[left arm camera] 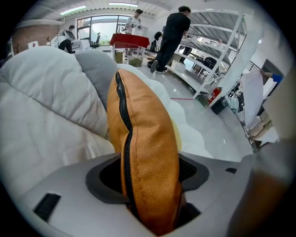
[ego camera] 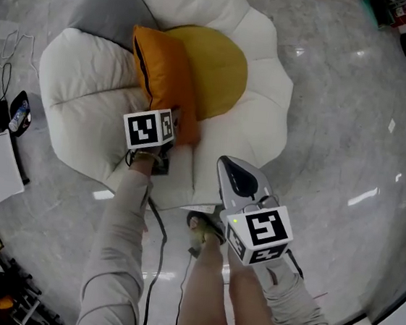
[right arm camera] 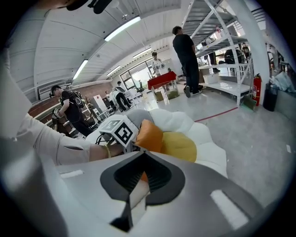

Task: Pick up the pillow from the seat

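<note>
Two grippers were in our hands; the left gripper (ego camera: 177, 130) pinched the near end of the orange pillow (ego camera: 166, 74), which stood on edge on the white flower-shaped seat (ego camera: 82, 71), against its yellow centre (ego camera: 221, 69); the right gripper (ego camera: 225, 169) hung apart from the pillow, jaws pressed together, empty.

The pillow (left arm camera: 148, 152) you hold is matt, suede-like orange cloth with a fine nap, and a dark toothed zip runs along its seam. The seat (ego camera: 88, 87) is soft, matt padded fabric with stitched creases, on its grey petal at eleven o'clock too. The shells of your left gripper (left arm camera: 152, 185) and right gripper (right arm camera: 138, 185) are smooth, matt grey plastic. At three o'clock the floor (ego camera: 353, 124) is glossy, polished, marble-like stone.
</note>
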Demonstrator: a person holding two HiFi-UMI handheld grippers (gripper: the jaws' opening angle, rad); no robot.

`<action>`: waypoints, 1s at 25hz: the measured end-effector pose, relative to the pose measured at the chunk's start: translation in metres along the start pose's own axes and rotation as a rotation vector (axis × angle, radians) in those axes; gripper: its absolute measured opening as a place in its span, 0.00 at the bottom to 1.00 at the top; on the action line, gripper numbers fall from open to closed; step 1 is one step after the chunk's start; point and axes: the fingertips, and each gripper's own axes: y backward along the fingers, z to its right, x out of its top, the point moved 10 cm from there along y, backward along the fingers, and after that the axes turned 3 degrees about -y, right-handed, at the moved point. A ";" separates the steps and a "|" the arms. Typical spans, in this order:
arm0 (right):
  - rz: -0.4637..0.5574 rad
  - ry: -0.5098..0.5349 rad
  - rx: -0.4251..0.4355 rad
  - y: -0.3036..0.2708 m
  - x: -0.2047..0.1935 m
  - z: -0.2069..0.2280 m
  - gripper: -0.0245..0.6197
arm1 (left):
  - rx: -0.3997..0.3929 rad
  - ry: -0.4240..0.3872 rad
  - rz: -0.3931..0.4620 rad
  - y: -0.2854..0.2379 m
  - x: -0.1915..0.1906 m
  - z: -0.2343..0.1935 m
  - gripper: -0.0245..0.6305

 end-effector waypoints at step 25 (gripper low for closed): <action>0.006 0.119 -0.012 0.122 0.067 -0.068 0.04 | -0.200 0.212 0.312 0.278 -0.073 0.060 0.48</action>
